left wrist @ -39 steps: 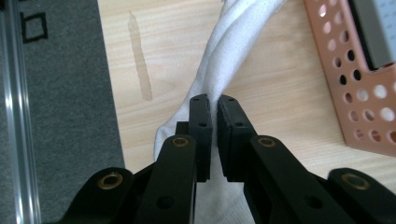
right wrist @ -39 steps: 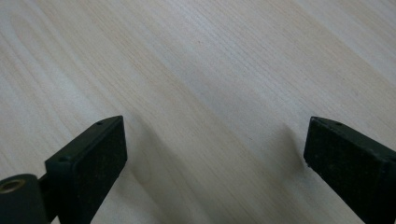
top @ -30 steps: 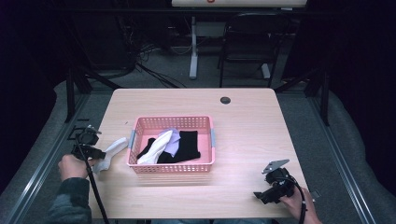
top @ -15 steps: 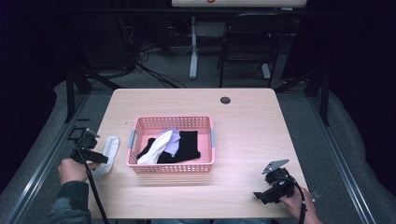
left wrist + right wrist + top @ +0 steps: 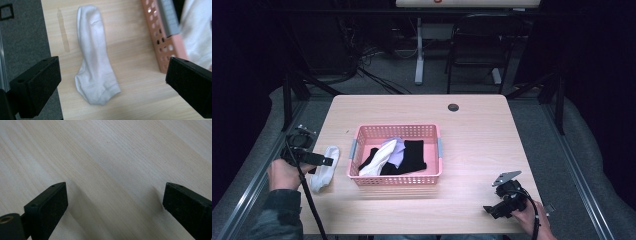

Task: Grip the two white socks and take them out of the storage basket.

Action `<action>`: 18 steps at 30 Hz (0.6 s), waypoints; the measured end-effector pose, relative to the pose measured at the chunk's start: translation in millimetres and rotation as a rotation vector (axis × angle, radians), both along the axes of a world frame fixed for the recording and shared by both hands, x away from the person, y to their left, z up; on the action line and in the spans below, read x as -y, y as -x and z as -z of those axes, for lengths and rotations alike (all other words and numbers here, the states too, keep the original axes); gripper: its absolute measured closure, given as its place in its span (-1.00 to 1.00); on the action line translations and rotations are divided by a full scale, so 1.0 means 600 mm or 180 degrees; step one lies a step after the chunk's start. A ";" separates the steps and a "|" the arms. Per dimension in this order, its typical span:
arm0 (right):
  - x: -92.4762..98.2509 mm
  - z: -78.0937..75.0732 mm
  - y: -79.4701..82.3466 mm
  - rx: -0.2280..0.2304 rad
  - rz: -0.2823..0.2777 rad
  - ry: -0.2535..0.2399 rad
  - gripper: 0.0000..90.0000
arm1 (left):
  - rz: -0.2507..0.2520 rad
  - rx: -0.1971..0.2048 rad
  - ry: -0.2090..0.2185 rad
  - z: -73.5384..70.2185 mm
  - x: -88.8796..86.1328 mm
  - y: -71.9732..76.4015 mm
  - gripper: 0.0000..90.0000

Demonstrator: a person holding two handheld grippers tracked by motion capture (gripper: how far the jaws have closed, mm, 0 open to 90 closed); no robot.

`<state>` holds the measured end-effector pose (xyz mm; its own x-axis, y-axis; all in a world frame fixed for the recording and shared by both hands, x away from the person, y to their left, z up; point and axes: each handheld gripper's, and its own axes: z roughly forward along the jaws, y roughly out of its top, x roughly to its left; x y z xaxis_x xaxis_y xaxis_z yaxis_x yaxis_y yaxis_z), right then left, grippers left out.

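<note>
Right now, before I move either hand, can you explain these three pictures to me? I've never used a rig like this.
A person sits at a wooden table with a hand-held two-jaw gripper in each hand. The high view looks down from above: the left gripper shows at its left, the right gripper at lower right. The other two pictures come from cameras riding on the grippers, looking out between their black jaws. A white sock lies flat on the table under the left gripper, whose jaws have just been opening and hold nothing. Beside it is a pink basket with black and white socks inside. The right gripper is open over bare wood.
</note>
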<state>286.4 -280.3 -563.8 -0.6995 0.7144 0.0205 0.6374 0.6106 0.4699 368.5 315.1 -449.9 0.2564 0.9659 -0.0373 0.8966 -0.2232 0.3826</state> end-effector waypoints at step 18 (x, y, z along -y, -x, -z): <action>0.000 -0.001 -0.001 -0.0004 -0.0020 0.0006 -0.89 | 0.0474 0.0169 -0.0144 -0.052 0.091 -0.019 -1.00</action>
<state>286.8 -280.3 -563.1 -0.7038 0.7101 0.0200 0.6342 0.6154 0.4681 379.8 260.6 -418.5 0.3974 0.9174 0.0227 0.8310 -0.3702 0.4152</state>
